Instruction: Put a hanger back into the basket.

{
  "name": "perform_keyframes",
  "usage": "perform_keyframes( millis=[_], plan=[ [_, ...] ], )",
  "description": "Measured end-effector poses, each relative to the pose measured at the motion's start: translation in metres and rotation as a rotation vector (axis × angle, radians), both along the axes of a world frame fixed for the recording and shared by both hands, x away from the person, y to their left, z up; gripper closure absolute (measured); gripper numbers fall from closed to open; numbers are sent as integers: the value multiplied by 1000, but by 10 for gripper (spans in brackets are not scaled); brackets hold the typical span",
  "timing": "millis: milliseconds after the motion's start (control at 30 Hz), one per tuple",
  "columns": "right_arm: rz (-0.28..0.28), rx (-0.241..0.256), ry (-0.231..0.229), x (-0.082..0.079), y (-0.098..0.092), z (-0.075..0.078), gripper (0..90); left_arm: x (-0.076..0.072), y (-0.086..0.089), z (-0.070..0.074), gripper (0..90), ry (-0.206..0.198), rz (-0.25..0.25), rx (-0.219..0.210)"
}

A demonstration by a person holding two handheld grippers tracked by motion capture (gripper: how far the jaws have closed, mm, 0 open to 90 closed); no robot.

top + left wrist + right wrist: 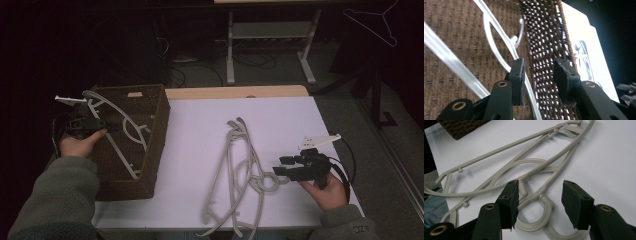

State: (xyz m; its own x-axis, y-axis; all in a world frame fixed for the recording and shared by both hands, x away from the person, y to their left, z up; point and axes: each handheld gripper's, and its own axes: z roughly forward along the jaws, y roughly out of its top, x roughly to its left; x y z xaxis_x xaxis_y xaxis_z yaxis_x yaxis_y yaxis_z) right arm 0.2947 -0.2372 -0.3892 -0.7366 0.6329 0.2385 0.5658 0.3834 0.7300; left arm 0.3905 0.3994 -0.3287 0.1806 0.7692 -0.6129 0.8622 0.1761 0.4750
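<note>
A brown wicker basket (155, 130) stands on the left of the white table (280, 120), with a white plastic hanger (117, 125) lying inside it. My left gripper (116, 126) hovers over the basket, open. In the left gripper view its jaws (540, 80) straddle a thin bar of that hanger (496, 37) by the basket wall (544, 37). A loose pile of beige hangers (240, 175) lies on the table. My right gripper (279, 166) sits at its right, open. In the right gripper view the jaws (539, 202) stand just above the hangers' hooks (544, 216), apart from them.
The table's far wooden edge (235, 92) borders dark floor with cables and another table's metal legs (230, 50). A wire hanger (375, 22) hangs at the far right. White tabletop lies open between the basket and the pile.
</note>
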Motion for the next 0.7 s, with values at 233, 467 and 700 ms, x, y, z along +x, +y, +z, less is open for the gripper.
perform_keyframes(
  millis=[233,467,700],
  plan=[
    [0,-12,7,1,2,-2,462,-13,-8,10,610,-58,-46,-19],
    [-11,-22,20,2,2,-3,459,-26,-29,18,604,-113,-124,-7],
    [-19,-24,27,1,2,-3,459,-35,-51,19,605,-140,-180,-17]
  ],
)
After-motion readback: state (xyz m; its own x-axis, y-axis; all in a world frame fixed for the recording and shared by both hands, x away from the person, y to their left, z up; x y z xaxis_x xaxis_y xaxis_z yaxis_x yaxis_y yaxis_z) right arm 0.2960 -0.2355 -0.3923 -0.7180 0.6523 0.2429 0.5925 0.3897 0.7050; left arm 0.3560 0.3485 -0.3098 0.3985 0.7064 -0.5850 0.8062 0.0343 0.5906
